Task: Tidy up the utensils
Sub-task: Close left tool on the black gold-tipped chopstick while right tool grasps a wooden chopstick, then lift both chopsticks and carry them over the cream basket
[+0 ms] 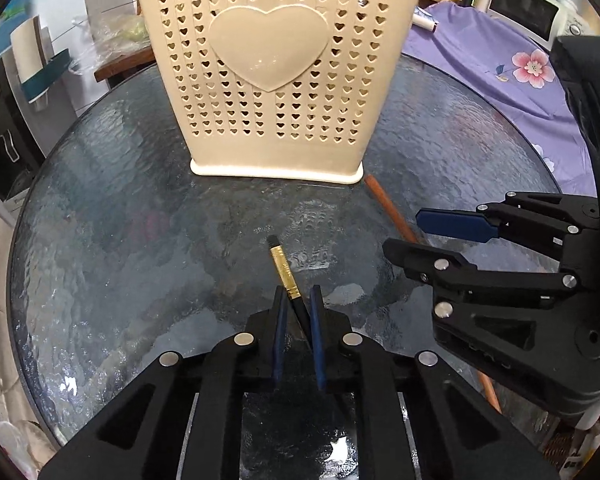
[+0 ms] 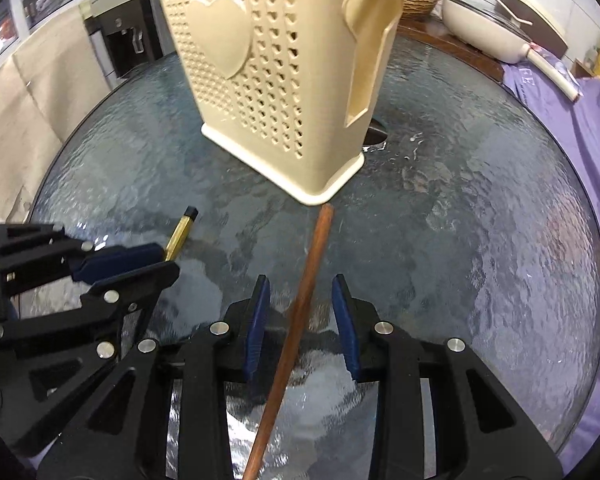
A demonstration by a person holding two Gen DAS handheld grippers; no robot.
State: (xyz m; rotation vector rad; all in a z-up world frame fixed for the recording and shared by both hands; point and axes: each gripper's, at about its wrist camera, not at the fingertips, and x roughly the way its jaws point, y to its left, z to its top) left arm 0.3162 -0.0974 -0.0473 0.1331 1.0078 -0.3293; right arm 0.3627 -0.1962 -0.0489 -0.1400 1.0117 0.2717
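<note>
A cream utensil holder [image 1: 268,80] with heart-shaped holes stands upright on the round glass table [image 1: 120,208]; it also shows in the right wrist view [image 2: 280,80]. My left gripper [image 1: 299,296] is shut on a black chopstick with a gold end [image 1: 283,266], seen also in the right wrist view [image 2: 179,236]. My right gripper [image 2: 302,288] is open, its jaws on either side of a brown wooden chopstick [image 2: 300,308] lying on the glass, with its tip near the holder's corner. The right gripper also shows in the left wrist view [image 1: 410,232].
A purple flowered cloth [image 1: 500,72] lies right of the table. A white microwave [image 1: 528,12] and bottles stand behind. A white pan [image 2: 496,28] sits at the back right. A water dispenser [image 2: 120,36] stands at the back left.
</note>
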